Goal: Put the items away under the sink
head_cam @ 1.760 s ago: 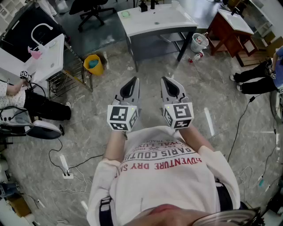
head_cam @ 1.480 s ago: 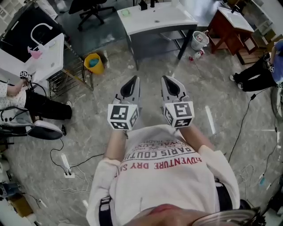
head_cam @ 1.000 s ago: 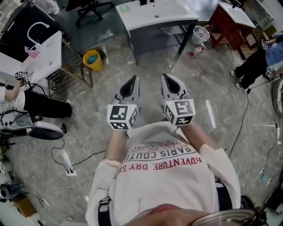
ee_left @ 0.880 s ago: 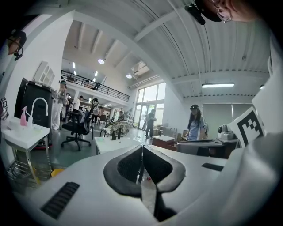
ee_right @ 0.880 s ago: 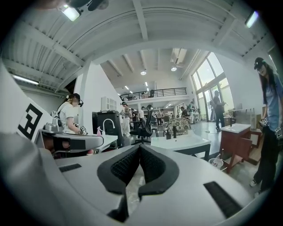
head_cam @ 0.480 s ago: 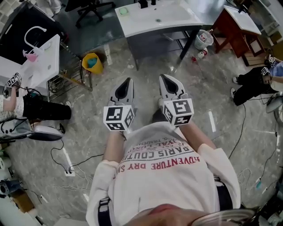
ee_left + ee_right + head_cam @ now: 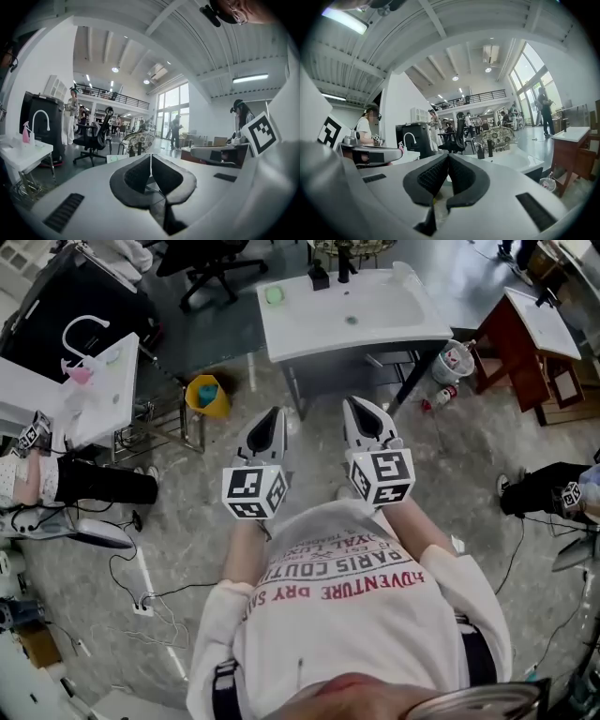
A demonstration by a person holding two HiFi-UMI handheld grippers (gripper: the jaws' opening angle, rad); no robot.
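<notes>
The white sink unit [image 7: 375, 320] stands just ahead of me on dark legs, with an open space beneath its top. Two dark bottles [image 7: 317, 276] and a green pad [image 7: 273, 295] rest on its far edge. My left gripper [image 7: 271, 420] and right gripper [image 7: 361, 411] are side by side in front of my chest, pointing at the sink. Both are shut with nothing between the pads. In the left gripper view the jaws [image 7: 150, 158] meet; in the right gripper view the jaws [image 7: 447, 158] meet too, with the sink top [image 7: 513, 161] and bottles [image 7: 489, 147] beyond.
A second white sink stand [image 7: 98, 381] with a pink bottle [image 7: 75, 374] is at the left, a yellow bin [image 7: 206, 395] beside it. A white bucket [image 7: 457, 360] and a red-brown table [image 7: 539, 338] stand at the right. Cables and a power strip [image 7: 141, 601] lie on the floor. People sit at both sides.
The sink unit has come nearer and lower in the head view as I walk towards it. Both grippers stay shut and level, keeping their places before my chest.
</notes>
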